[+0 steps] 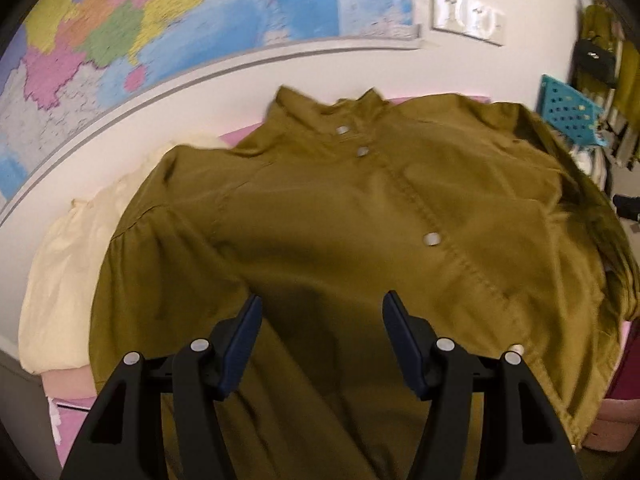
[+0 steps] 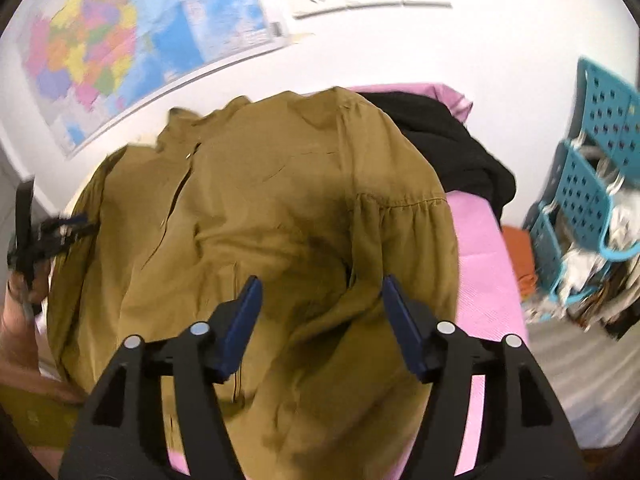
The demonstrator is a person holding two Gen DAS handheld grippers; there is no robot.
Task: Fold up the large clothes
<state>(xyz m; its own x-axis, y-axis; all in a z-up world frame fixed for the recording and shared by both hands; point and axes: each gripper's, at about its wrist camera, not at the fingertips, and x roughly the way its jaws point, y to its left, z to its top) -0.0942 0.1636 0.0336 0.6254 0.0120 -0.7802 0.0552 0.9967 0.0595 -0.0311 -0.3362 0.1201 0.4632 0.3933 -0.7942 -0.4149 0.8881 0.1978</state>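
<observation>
Both claws, left claw (image 1: pixel 322 312) and right claw (image 2: pixel 322 294), gape empty above olive shirt (image 1: pixel 360 216).

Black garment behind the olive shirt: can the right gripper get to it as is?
Probably yes. The right gripper is open and holding nothing, over the olive shirt. The black garment lies beyond the shirt's shoulder, uncovered on the pink surface, with nothing standing between them.

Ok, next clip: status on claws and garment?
Left claw open, empty, over olive shirt. Right claw open, empty. Shirt spread face-up, unfolded. Cream cloth and black garment at its sides.
</observation>
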